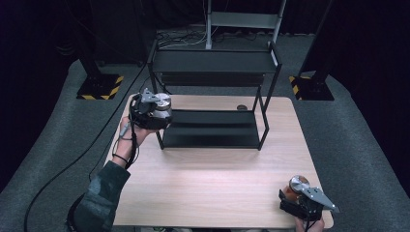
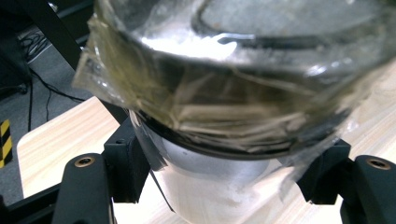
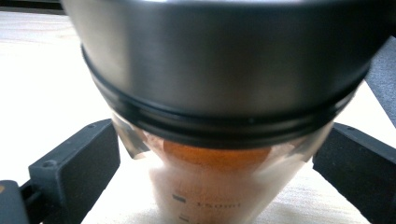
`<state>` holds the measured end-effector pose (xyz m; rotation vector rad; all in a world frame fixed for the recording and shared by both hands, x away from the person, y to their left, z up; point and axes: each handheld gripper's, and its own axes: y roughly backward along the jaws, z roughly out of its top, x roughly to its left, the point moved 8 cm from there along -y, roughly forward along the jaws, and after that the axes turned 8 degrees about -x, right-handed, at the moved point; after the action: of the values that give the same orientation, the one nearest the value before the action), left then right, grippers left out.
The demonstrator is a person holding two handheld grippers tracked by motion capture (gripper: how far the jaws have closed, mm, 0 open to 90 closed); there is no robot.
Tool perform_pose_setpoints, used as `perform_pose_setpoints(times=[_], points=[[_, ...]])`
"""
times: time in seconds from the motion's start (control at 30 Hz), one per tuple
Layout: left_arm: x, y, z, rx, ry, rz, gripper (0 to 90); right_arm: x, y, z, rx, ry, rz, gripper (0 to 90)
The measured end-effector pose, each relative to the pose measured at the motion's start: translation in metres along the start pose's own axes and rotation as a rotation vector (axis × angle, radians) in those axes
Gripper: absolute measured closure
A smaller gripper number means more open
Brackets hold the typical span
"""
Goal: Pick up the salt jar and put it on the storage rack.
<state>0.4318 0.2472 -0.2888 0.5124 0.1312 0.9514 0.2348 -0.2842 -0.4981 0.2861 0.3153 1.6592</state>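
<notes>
The left gripper (image 1: 159, 112), at ten o'clock beside the black rack (image 1: 212, 126), clamps a taped, metal-lidded jar (image 2: 224, 93), contents unclear. At five o'clock, the right gripper (image 1: 293, 191) clamps an orange-powder jar (image 3: 219, 154); its partly cut-off scale reads "150ml".

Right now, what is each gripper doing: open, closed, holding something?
Left gripper: closed on the tape-wrapped jar, beside the black shelf rack.
Right gripper: closed on the jar of orange powder, near the table corner.
</notes>
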Motion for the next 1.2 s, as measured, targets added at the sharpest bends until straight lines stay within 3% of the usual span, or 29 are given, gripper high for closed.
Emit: perform_pose_setpoints(times=[1.2], points=[[0.005,-0.004,0.051,0.005,-0.039,0.014,30.6,0.000,-0.001,0.000,0.004,-0.004,0.001,0.0]])
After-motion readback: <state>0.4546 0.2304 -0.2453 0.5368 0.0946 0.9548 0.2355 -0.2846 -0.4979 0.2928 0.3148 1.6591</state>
